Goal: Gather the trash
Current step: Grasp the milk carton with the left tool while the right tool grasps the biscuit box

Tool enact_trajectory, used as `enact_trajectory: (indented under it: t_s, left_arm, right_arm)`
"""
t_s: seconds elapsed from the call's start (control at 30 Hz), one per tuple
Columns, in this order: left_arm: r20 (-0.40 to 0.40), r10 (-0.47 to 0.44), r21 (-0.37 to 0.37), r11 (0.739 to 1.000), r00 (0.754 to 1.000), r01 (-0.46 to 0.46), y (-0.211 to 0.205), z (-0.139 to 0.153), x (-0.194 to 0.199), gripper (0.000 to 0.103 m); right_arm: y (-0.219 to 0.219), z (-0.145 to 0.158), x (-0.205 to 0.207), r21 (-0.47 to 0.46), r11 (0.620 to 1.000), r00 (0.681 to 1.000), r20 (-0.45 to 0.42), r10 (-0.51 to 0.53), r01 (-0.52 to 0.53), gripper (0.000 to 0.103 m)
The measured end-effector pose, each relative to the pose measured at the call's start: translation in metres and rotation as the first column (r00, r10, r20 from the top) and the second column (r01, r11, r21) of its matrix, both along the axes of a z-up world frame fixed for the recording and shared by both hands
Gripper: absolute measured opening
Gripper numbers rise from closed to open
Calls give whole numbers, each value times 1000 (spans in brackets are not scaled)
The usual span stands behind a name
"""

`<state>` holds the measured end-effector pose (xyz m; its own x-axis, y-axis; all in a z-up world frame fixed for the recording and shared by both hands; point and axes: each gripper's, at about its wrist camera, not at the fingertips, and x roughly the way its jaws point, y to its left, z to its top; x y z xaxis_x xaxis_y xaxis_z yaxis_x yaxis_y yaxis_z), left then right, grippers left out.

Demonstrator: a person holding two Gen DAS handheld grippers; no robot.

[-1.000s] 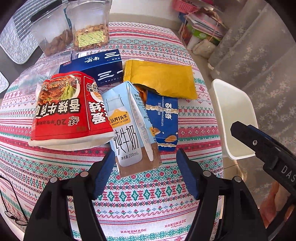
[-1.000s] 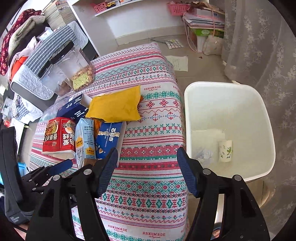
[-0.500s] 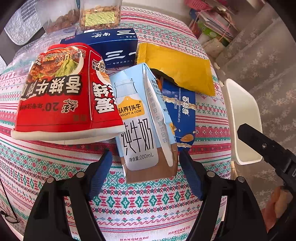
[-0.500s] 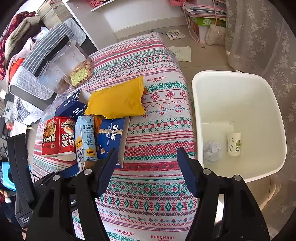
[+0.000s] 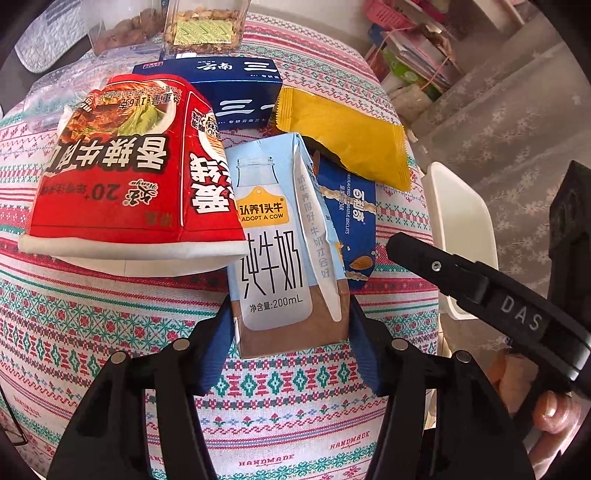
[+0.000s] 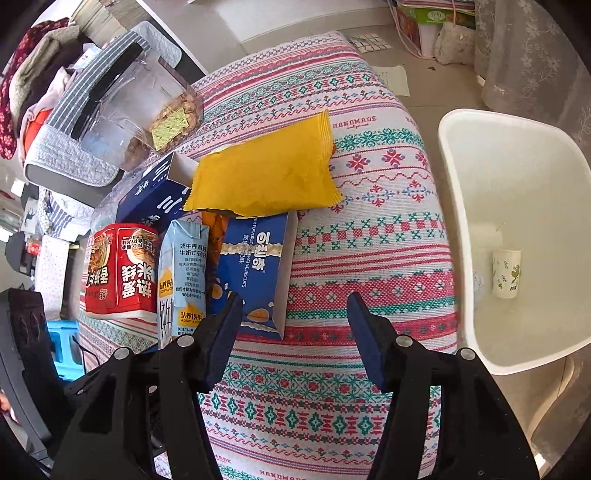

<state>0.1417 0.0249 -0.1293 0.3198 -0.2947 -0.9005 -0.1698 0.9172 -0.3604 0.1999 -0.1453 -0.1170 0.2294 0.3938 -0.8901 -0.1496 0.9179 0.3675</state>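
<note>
A light-blue milk carton [image 5: 280, 254] lies on the patterned tablecloth, its near end between the fingers of my left gripper [image 5: 290, 314], which stands open around it. Beside it lie a red noodle cup [image 5: 125, 192], a blue biscuit box [image 5: 351, 218], a yellow packet [image 5: 343, 136] and a dark blue box [image 5: 229, 88]. My right gripper [image 6: 295, 314] is open and empty above the table, just right of the biscuit box [image 6: 258, 269]; the milk carton also shows there [image 6: 181, 273]. A white bin [image 6: 517, 236] stands to the right of the table.
Clear containers of nuts [image 5: 203, 26] stand at the table's far edge. The bin holds a paper cup [image 6: 505, 272] and crumpled paper. Shelves, papers and a lace curtain [image 6: 532, 55] are beyond the table.
My left gripper has moved forward until its fingers flank the milk carton's near end. My right gripper has moved closer to the table and the biscuit box.
</note>
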Motion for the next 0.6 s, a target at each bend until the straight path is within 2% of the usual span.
enact_trajectory:
  t_s: [0.27,0.37,0.43,0.53,0.6]
  left_arm:
    - [15,-15,-10,1000,1000,15,3,3,-13,57]
    - [16,-17,-8,1000,1000,17,4,3,-14,57]
    - [17,-19,-10,1000,1000,19,4,2,-14,57]
    - [19,-25,-10,1000,1000,25,2,0,-13,57]
    - [21,-31,-16,999,999,32,1,1,-12,57]
  right_arm:
    - [17,-12,5,17,1000,999,-38,11,-11,49]
    - [21,-18,5,21,1000,998,-56,10,-9,34]
    - [22,-17,5,36,999,999,-51,7,-6,18]
    - [22,-8,2,34,999,1000,-22,14,-13,9]
    - [21,-3,0,58,998,1000,-20,21,-20,6]
